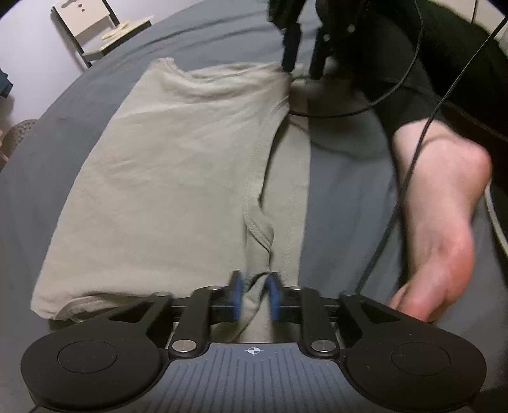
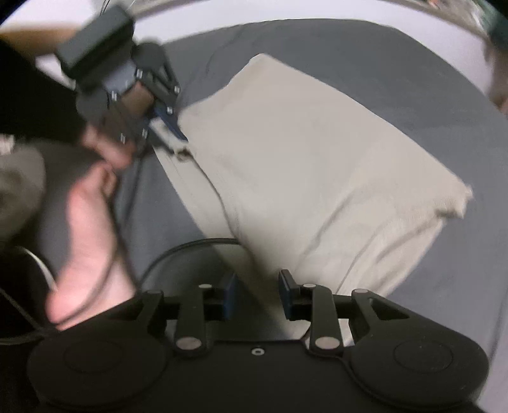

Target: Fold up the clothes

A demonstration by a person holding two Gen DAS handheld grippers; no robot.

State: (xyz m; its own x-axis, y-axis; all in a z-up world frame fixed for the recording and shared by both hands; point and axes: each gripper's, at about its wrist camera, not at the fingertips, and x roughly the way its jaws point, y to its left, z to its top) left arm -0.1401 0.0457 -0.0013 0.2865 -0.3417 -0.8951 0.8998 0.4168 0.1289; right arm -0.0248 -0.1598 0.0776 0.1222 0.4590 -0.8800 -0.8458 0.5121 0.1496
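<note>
Two grippers over a grey bedsheet (image 1: 343, 190), pale wall behind. Beige garment (image 1: 165, 178) lies folded flat on it, ahead of both sets of fingers. Left gripper (image 1: 255, 295): jaws parted, a fold of the cloth's hem between the blue pads, pads not pressing. Right gripper (image 2: 258, 294): jaws apart, cloth edge under the gap, nothing gripped. Bare foot (image 1: 441, 222) right of left fingers. Chair (image 1: 92, 28) beyond. No readable writing.
</note>
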